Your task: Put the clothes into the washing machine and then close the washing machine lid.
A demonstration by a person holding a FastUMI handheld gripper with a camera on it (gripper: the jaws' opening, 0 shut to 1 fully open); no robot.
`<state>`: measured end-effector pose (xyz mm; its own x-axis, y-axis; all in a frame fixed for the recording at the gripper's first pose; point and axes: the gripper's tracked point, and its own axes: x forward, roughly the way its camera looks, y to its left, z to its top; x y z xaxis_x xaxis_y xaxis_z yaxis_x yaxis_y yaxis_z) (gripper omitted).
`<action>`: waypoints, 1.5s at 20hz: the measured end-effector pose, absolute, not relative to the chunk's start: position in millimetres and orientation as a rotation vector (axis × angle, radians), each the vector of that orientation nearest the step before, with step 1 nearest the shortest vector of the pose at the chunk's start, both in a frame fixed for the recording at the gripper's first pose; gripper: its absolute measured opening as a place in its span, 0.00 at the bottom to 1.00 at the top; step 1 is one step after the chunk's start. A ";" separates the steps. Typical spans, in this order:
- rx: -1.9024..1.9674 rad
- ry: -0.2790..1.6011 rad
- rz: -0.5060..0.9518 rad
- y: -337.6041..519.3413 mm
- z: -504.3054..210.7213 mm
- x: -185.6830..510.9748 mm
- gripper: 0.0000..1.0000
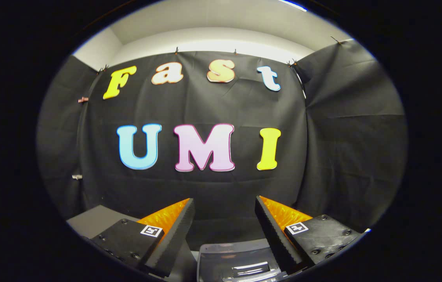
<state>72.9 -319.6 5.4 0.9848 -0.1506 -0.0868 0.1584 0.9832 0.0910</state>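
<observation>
The washer (236, 262) sits low between the fingers, just under their roots. Of it, a pale grey top and a dark glossy panel with streaks of reflected light can be seen; the fingers cover its sides and its near part is cut off. Whether that panel is the lid, and whether it is up or down, cannot be told. The drum is out of sight.

The gripper (225, 209) is released: its two fingers stand well apart with bare space between them, touching nothing. Their ridged inner faces point up toward the cloth wall (205, 188) behind. A small square marker (151, 230) sits on the left finger's mount and another on the right.

Left of the fingers, a flat grey surface (91, 221) shows as a corner, the rest cut off. Black cloth hangs across the back and both sides, creased on the right, pinned along its top by small clips (176, 50). Above it run a white wall and ceiling (213, 23), with a bright strip of light (293, 4) at the top.
</observation>
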 end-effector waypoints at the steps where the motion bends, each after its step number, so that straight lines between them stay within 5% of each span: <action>1: 0.107 0.079 -0.159 -315.3 7.7 71.9 0.98; 30: 0.097 0.110 -0.029 -265.4 13.4 70.2 0.98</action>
